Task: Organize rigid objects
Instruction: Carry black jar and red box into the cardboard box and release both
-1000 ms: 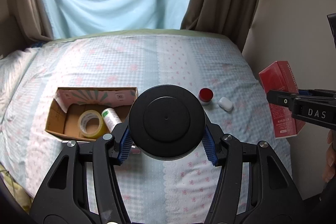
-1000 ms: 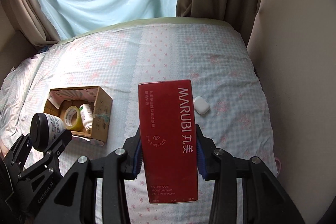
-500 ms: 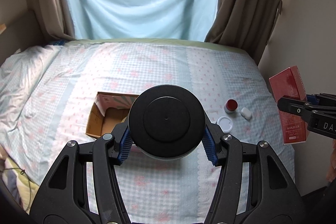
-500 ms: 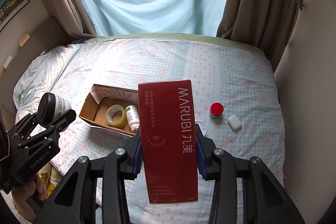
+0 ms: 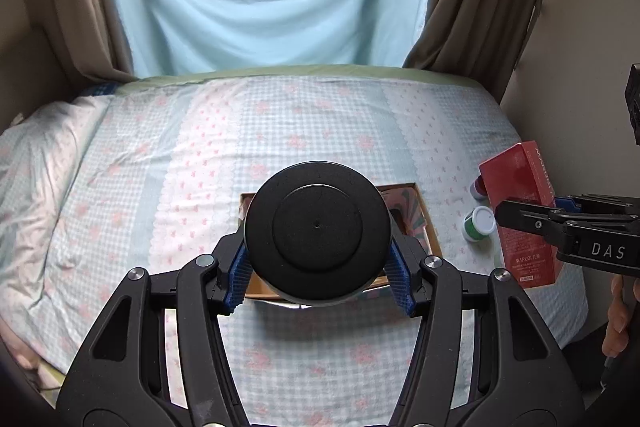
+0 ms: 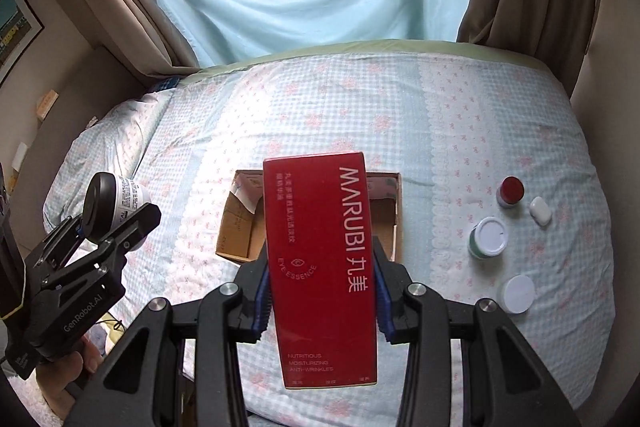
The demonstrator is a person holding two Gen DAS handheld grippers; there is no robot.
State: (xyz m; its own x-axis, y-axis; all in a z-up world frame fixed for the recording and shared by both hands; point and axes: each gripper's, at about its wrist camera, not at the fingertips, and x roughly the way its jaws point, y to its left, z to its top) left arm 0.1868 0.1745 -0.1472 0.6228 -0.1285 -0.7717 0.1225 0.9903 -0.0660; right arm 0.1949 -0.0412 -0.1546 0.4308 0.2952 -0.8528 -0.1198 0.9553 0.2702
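My left gripper is shut on a jar with a black lid, held in the air in front of the open cardboard box on the bed. It also shows in the right wrist view. My right gripper is shut on a red MARUBI carton, held upright above the near edge of the same box. The carton also shows at the right of the left wrist view. The held things hide most of the box's inside.
On the bed right of the box lie a red-lidded jar, a white earbud case, a green jar with a white lid and a white round lid. A wall runs along the right. Curtains hang behind.
Both grippers have pulled back and risen with their loads, so more of the bed shows. The box now sits behind the held jar and carton in both views.
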